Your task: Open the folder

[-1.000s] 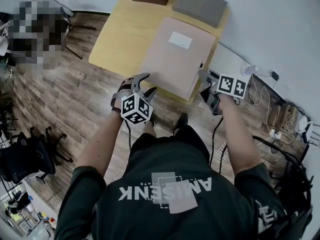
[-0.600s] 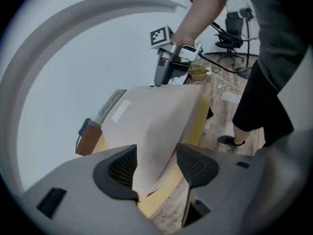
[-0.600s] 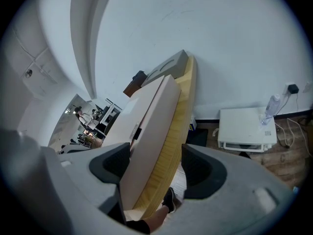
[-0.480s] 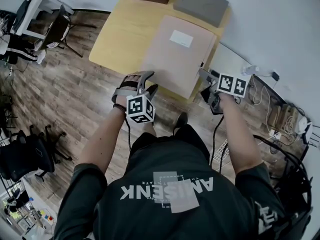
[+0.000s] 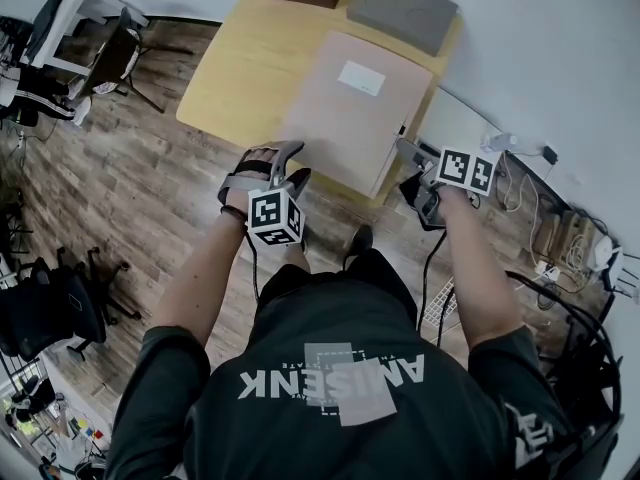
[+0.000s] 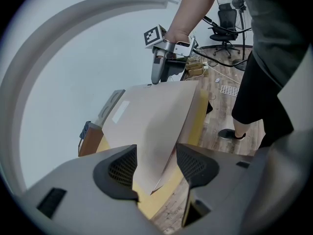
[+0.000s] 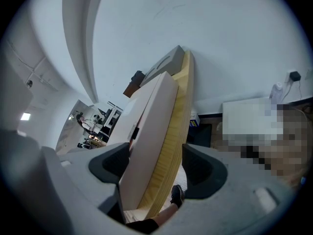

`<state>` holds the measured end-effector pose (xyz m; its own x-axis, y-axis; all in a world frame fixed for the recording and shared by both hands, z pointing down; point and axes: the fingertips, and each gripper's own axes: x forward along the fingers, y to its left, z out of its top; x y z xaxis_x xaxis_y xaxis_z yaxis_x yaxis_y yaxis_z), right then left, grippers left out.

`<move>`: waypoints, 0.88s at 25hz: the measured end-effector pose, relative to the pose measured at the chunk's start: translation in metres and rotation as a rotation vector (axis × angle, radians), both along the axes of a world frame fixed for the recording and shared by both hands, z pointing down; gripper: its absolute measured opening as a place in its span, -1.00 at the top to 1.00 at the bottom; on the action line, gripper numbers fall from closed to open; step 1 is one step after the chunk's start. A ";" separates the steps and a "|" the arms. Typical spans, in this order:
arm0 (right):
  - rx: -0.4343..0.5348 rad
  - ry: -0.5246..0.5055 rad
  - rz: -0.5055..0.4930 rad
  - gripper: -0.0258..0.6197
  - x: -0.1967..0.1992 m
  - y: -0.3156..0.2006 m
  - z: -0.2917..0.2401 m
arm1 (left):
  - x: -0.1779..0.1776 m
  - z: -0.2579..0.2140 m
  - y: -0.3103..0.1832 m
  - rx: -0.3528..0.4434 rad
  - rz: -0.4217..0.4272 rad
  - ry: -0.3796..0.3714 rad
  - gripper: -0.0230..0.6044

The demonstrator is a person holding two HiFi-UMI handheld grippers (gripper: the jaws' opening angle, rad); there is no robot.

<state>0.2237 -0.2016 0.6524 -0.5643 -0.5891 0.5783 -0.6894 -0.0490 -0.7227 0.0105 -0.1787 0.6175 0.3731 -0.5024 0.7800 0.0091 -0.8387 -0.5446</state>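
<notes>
Left gripper (image 5: 293, 165) and right gripper (image 5: 405, 168), jaws apart at the closed folder's (image 5: 355, 108) near corners; a deep bite could pinch both covers together.

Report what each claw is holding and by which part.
Nothing is held. The left claw stands open around a corner of the folder; the right claw is open at its side edge.

Beige folder (image 5: 355, 108) w/ white label (image 5: 360, 79) on cover — shut, lying flat. Set on yellow tabletop (image 5: 240, 68) — reaches approx. its near edge.
</notes>
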 end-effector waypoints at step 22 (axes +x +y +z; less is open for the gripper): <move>-0.009 -0.054 -0.027 -0.10 0.003 -0.001 0.005 | 0.007 -0.032 0.004 0.061 -0.033 0.234 0.48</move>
<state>0.2265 -0.2024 0.6578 -0.6100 -0.5683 0.5521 -0.6508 -0.0382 -0.7583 0.0176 -0.1752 0.5856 0.5223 -0.5612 0.6420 -0.1503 -0.8017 -0.5785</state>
